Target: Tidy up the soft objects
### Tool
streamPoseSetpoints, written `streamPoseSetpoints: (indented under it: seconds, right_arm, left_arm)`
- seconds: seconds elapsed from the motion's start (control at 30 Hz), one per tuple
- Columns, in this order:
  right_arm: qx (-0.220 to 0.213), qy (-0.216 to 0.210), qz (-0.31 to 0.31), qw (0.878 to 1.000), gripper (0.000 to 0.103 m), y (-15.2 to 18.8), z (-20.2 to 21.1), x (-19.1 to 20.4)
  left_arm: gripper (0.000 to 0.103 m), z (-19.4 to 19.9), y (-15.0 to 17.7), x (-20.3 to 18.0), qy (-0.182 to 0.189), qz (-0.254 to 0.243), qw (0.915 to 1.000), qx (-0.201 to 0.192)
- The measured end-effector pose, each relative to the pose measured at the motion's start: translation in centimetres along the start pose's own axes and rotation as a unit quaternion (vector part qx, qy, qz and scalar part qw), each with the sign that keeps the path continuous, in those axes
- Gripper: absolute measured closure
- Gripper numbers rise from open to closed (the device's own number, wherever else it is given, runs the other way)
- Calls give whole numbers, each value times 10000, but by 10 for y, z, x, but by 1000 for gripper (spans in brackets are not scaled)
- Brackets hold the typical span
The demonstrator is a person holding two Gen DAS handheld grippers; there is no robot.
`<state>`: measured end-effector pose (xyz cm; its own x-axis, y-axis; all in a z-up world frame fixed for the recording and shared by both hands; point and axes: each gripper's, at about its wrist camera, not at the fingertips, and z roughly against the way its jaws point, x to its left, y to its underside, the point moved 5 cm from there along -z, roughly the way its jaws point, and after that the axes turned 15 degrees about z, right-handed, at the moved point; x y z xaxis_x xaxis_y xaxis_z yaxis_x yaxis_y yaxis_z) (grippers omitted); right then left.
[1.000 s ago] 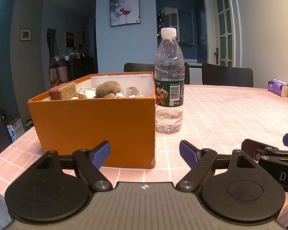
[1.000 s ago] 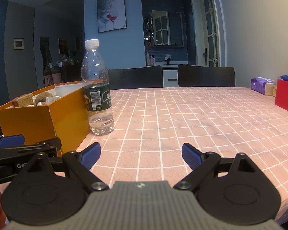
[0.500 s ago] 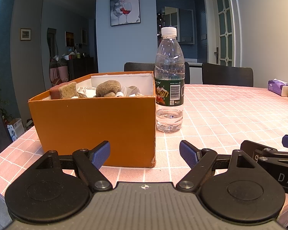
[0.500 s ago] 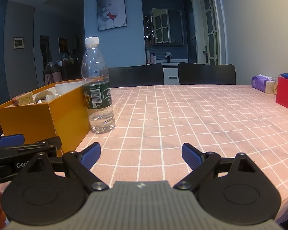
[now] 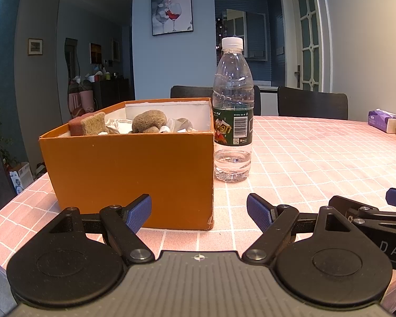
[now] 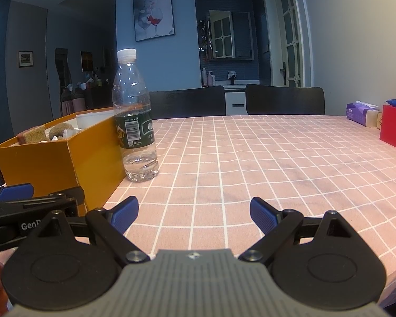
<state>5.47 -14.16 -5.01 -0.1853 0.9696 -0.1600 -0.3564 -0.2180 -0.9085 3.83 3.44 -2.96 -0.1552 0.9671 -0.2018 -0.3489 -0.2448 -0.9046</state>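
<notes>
Left wrist view. Orange box (image 5: 129, 177), open-topped, white inside, standing near the near-left corner of the desk (image 5: 316, 163), one short wall facing the camera, long axis running away toward the far edge. Contents rising above the rim: a rectangular sponge (image 5: 88, 126), tan face with a reddish backing, leaning at the left wall; a rounded brown sponge (image 5: 149, 120) near the middle; crumpled white material (image 5: 117, 125) between and around them. Water bottle (image 5: 233, 132), clear, white cap, green label, upright, just beside the box's right wall, a little water in the bottom. Left gripper (image 5: 199, 212) spread wide, blue pads holding nothing, low above the desk before the box's near right corner. Part of the right gripper (image 5: 369, 211) shows at the right edge.

Right wrist view. Right gripper (image 6: 194, 214) spread wide, empty, above the pink white-gridded cloth of the desk. The left gripper sits at the left edge, next to the box. Box seen from its right corner, long wall receding; sponges visible at its near end. Bottle upright against that wall. Red box (image 6: 394, 126) and purple tissue pack (image 6: 360, 113) near the far right edge. Two dark chairs (image 6: 285, 99) behind the far edge; blue walls, a framed wine-glass picture (image 6: 153, 14), a white glazed door (image 6: 290, 37).
</notes>
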Motion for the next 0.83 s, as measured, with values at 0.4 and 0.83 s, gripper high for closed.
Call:
streamPoseSetpoints:
  seconds: [0.4, 0.83]
  right_arm:
    - [5, -1, -4, 10000, 13, 1, 0, 1]
    - [31, -2, -26, 10000, 13, 2, 0, 1]
  left_arm:
    - [7, 0, 0, 0, 3, 1, 10000, 5]
    - [7, 1, 2, -2, 69, -49, 10000, 28]
